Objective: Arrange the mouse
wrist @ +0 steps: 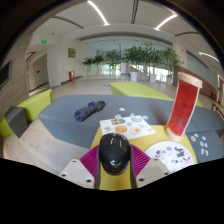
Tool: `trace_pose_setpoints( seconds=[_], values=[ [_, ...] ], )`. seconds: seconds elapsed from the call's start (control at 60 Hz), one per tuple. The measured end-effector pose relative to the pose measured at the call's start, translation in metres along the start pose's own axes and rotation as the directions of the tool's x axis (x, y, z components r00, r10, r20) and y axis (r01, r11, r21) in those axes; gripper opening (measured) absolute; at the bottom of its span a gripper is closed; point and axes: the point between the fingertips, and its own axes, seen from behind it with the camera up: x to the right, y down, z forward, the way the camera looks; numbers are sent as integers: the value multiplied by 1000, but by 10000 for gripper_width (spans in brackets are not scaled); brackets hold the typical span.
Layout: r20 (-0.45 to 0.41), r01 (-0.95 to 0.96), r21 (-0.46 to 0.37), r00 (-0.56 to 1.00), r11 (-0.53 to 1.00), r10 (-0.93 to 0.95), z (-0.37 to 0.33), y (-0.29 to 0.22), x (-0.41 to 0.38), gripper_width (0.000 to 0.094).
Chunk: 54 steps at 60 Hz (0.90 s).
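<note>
A black computer mouse point(114, 153) sits between my gripper's point(113, 163) two fingers, its nose pointing away from me. The magenta pads point(90, 160) press on both of its sides, so the fingers are shut on it. The mouse is held over a yellow tabletop point(112, 132). Its underside is hidden, so I cannot tell whether it touches the table.
A white sheet with small pictures point(128, 125) lies just beyond the mouse. A round white patterned plate point(170, 153) lies to the right, a tall red box point(183, 107) behind it. A dark bundle point(88, 109) rests on a grey surface further left. Potted plants stand far back.
</note>
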Motion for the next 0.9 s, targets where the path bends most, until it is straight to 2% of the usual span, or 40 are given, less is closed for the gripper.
trace_pose_setpoints(
  seconds=[0.067,0.167,0.25,0.45,0.517,0.65,0.717,0.767,0.9],
  values=[
    [-81,7,85,997,996,0,-26,-40,45,411],
    [-150,-32,96,988,995,47,-42,-53,112,410],
    [-209,-67,8,976,998,68,-34,-14,157,407],
    [-222,-140,-186,970,973,97,-8,81,186,406],
    [-218,-141,-170,971,975,102,-6,84,187,412],
    [-222,-120,-258,973,959,62,-15,86,185,596],
    [-189,-102,-246,980,964,56,-31,76,173,863],
    [-169,-62,-211,985,976,26,-51,61,162,803],
    [-168,13,-154,985,988,-39,-120,46,127,839]
  ],
)
